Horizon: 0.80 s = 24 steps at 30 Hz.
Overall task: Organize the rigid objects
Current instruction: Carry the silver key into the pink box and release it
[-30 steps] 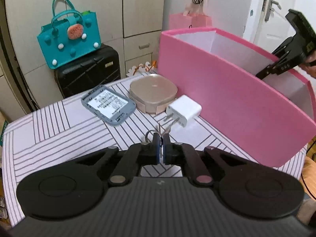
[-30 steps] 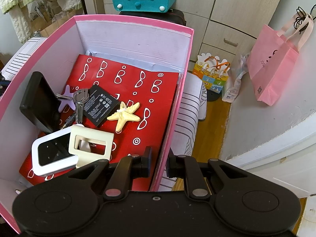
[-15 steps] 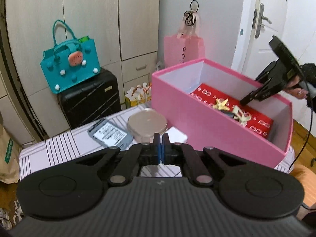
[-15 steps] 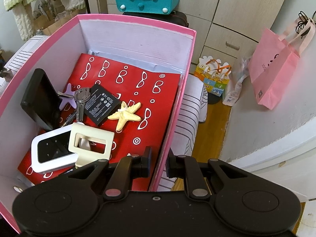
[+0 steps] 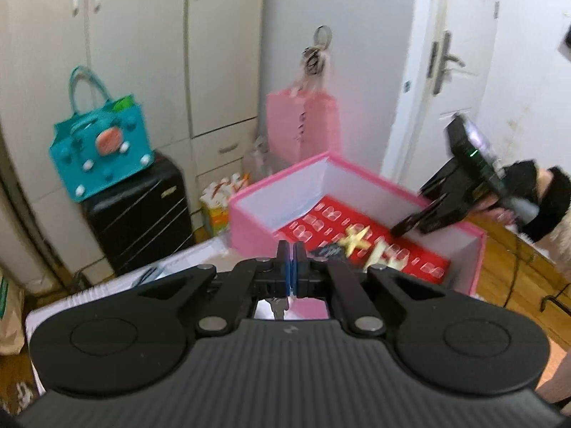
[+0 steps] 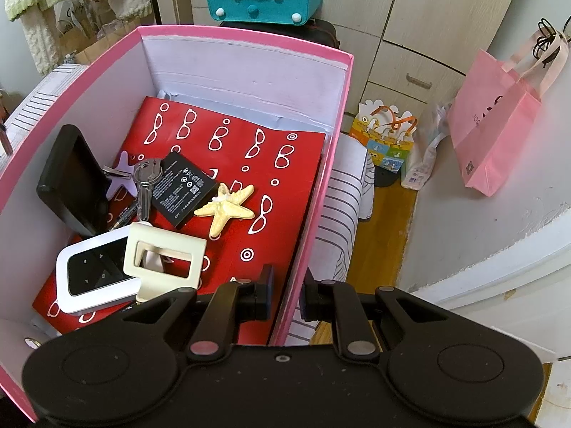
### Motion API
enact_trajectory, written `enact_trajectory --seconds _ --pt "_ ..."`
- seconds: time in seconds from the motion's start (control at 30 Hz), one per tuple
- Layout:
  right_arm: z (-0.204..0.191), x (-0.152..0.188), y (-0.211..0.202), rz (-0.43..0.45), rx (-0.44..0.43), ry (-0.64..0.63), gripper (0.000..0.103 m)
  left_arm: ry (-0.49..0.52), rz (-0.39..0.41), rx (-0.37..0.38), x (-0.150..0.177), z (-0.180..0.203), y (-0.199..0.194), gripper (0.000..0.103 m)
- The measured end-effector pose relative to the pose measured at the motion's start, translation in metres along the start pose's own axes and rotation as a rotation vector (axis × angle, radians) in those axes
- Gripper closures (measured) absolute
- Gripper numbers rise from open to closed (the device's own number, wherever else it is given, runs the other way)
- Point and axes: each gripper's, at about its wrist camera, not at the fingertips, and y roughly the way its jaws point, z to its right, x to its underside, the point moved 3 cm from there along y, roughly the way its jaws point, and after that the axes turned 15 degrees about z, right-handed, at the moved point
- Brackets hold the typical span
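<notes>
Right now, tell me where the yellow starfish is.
In the right wrist view, the yellow starfish lies inside the pink box, on the red sheet, right of the black battery.

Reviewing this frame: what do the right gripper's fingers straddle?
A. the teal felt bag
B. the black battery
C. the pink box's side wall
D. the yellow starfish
C: in the right wrist view the right gripper has one finger inside and one outside the pink cardboard box's side wall.

A teal handbag (image 5: 101,149) sits atop a black suitcase (image 5: 139,214); a pink bag (image 6: 499,125) hangs nearby.
</notes>
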Motion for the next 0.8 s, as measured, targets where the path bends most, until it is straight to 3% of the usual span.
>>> enact_trajectory --seconds 0.27,0.6,0.8 --pt "0.003 -0.003 -0.003 -0.022 -0.009 0.017 0.086 0.059 -0.015 0.076 -0.029 0.047 0.043 0.102" --pt "0.005 0.003 -0.011 0.004 -0.020 0.054 0.086 -0.056 -0.113 0.165 -0.008 0.065 0.124 0.103" --pt "0.004 0.005 -0.010 0.003 -0.021 0.057 0.084 -0.076 -0.151 0.247 0.000 0.095 0.154 0.101"
